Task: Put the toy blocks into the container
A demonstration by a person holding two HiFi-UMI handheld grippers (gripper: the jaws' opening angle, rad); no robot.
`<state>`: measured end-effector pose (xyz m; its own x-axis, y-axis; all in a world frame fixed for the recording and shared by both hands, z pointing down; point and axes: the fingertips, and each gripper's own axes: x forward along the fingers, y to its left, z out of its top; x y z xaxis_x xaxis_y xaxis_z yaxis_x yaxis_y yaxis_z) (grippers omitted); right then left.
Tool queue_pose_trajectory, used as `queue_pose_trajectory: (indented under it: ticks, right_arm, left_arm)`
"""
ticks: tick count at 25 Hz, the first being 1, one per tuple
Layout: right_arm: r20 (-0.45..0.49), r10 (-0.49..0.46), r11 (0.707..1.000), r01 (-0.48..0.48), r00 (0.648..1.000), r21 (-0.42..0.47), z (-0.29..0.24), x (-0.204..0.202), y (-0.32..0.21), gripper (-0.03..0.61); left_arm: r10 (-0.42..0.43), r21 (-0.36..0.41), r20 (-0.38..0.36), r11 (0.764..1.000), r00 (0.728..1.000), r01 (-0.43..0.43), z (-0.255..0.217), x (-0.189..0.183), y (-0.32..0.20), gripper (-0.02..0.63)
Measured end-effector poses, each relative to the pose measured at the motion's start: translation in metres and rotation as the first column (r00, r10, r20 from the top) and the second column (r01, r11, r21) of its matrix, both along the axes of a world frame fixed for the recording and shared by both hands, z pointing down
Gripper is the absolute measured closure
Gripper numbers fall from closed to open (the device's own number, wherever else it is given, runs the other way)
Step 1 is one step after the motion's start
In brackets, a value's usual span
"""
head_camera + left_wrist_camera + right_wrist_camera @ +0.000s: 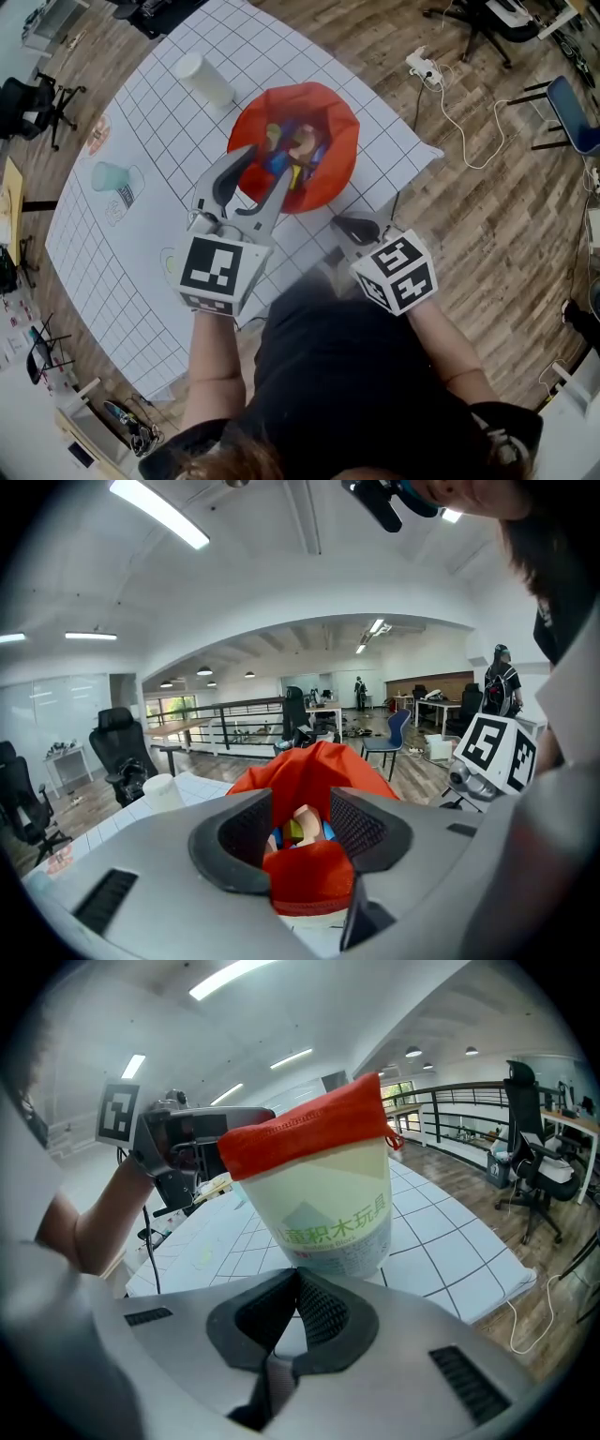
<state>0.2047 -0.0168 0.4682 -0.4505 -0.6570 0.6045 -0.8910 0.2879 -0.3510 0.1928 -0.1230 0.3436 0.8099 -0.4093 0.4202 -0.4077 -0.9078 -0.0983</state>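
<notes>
Person: black top (356,375) and both bare forearms stretched forward over the near table edge.
Left gripper (265,161): angled gently downward at the container's near side. Its claw is spread wide and released; the container's near red rim sits between the jaws, and I see no pinch on it.
Right gripper (356,228): lower and closer to the person, tilted down, just short of the container's wall. Its claw is clenched, tips meeting, with nothing in them.
Marker cubes: one on each gripper, black-and-white squares, facing up.
Container (337,122): a pale, translucent round tub with a printed label and a red cloth collar folded over its mouth. It stands upright on the table, straight ahead of both grippers.
Toy blocks (295,155): inside the container, a jumble of yellow, blue and bare-wood pieces.
Table (141,253): white cover ruled in a dark grid.
White cylinder (204,79): beyond the container, apart from it.
Clear cup (114,176): off to the left.
Floor (506,234): wood planks, with a power strip (424,66) and trailing cable.
</notes>
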Motion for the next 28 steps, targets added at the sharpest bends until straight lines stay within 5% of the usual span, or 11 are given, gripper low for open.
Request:
queue_pose_trajectory:
  ticks: [9,17,28]
  right_arm:
    - [-0.007,-0.011,1.000,0.011,1.000,0.007,-0.006,0.002,-0.003,0.565]
    - [-0.020,-0.074,0.997,0.074,0.997,0.028,-0.019,-0.016,-0.007,0.565]
    - [-0.032,-0.290,0.955,0.291,0.957,0.055,-0.035,-0.077,-0.020,0.565]
  left_arm:
    - [-0.135,-0.011,-0.107,0.991,0.985,0.135,-0.017,-0.025,-0.011,0.540]
    - [-0.270,-0.016,-0.120,0.963,0.955,0.270,-0.015,-0.069,-0.016,0.571]
    - [-0.484,-0.069,-0.102,0.875,0.869,0.479,0.006,-0.151,-0.008,0.578]
